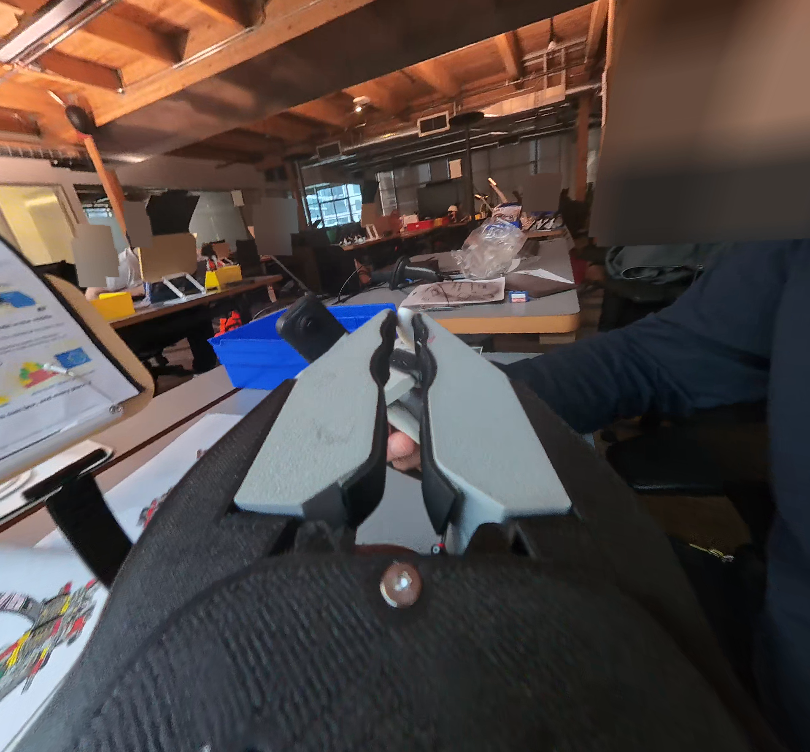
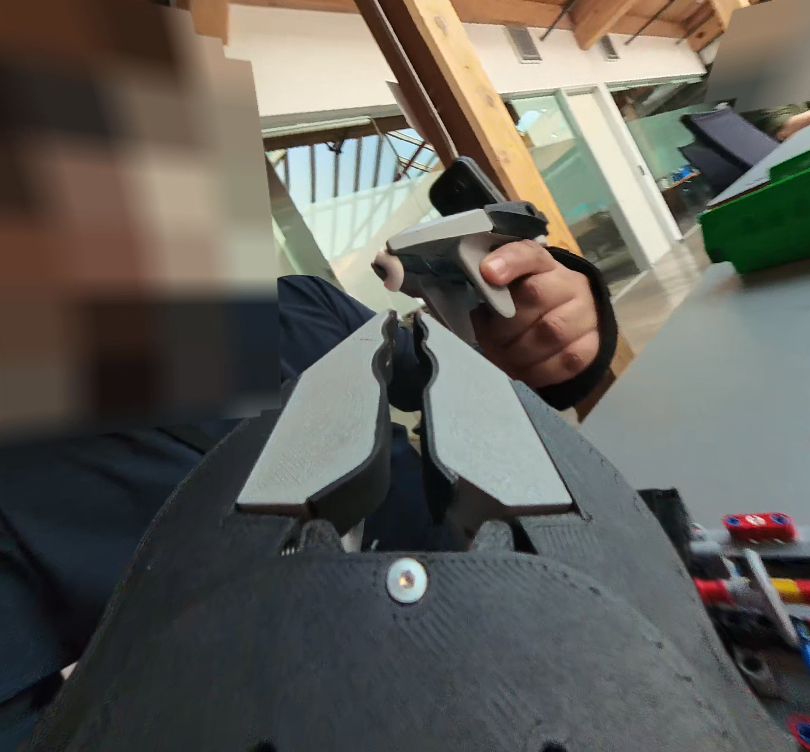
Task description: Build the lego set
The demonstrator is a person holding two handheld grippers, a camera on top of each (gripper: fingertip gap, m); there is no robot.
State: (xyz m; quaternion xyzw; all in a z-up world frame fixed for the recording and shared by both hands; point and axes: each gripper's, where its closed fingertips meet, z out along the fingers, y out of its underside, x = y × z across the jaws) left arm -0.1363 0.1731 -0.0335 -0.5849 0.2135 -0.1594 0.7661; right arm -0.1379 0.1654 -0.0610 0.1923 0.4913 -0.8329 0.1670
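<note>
The left claw [image 1: 405, 322] is clamped at its very tips on a small white piece [image 1: 404, 330], at the centre of the left wrist view, raised off the bench [image 2: 701, 380]. So little of the pads covers the piece that it could well twist or slip out, more so if the hand [image 2: 543, 314] shakes or eases its squeeze on the trigger. The right claw [image 2: 405, 323] stands almost together, only a thin slit between its pads and nothing plainly in it. It sits just below the left claw, and a small misjudged move could knock the two together and dislodge the piece. The right wrist view shows the left claw from the side, the piece poking out with a dark end, a green bin [image 2: 754, 226] at the right edge, and a toy-brick assembly [image 2: 754, 577] at the lower right. Only the left wrist view shows a blue bin [image 1: 254, 354] at centre left, a printed sheet [image 1: 44, 358] on a stand at the left edge, and a dark sleeve [image 1: 657, 358] at the right.
</note>
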